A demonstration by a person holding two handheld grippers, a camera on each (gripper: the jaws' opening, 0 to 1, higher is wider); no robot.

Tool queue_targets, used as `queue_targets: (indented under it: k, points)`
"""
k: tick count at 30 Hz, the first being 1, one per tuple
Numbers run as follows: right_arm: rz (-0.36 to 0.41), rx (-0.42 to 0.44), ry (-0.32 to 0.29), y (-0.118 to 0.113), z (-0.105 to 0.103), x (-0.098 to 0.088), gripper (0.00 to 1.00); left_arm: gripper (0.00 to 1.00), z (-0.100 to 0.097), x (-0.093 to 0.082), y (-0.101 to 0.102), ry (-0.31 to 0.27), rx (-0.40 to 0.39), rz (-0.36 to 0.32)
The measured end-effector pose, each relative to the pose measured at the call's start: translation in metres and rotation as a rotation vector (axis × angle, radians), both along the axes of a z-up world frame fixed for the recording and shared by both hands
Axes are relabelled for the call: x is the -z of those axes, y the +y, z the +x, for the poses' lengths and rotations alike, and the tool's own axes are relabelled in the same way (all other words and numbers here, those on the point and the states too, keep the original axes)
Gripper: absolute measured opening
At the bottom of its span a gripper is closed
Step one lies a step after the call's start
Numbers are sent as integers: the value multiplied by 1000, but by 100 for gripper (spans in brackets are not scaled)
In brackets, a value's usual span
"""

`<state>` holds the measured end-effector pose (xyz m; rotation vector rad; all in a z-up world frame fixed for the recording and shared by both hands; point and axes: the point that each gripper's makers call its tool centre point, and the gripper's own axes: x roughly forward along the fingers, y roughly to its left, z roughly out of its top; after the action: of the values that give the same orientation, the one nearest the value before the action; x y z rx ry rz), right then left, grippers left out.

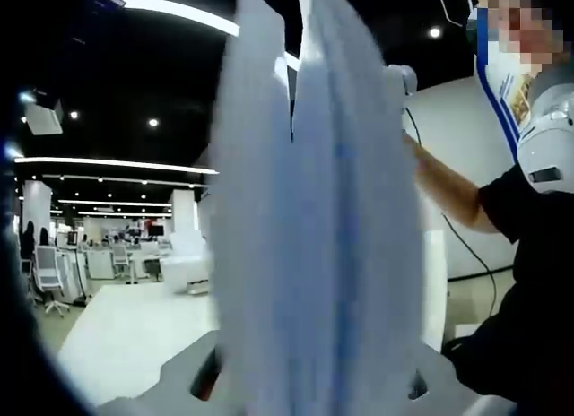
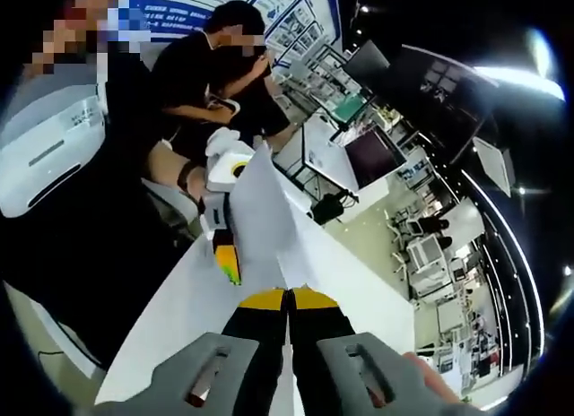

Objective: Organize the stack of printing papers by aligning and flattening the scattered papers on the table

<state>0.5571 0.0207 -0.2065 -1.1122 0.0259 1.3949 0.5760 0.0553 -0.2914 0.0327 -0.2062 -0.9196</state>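
Open-plan office, dark ceiling with spot lamps, white counter (image 2: 359,281) under the work. Nearest, right gripper (image 2: 289,322): yellow-tipped jaws pressed together on the edge of the papers (image 2: 260,210), sheets running away toward 12 o'clock. Left gripper (image 1: 305,380) jaws sit either side of the same papers, which rise upright, thin, matte white, slightly fanned; appears clamped on them. Farther, at 11 o'clock in the right gripper view, the left gripper's yellow tip pinches the far edge. Judged step: stack lifted for squaring. Next: tap edges on counter, lay flat.
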Motion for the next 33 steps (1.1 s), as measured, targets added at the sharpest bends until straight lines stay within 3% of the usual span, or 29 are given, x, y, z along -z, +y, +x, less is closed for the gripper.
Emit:
queue_targets:
  k: [33]
  points:
    - [23, -149, -15, 55, -34, -4, 0, 19, 0, 2, -1, 2, 2, 0]
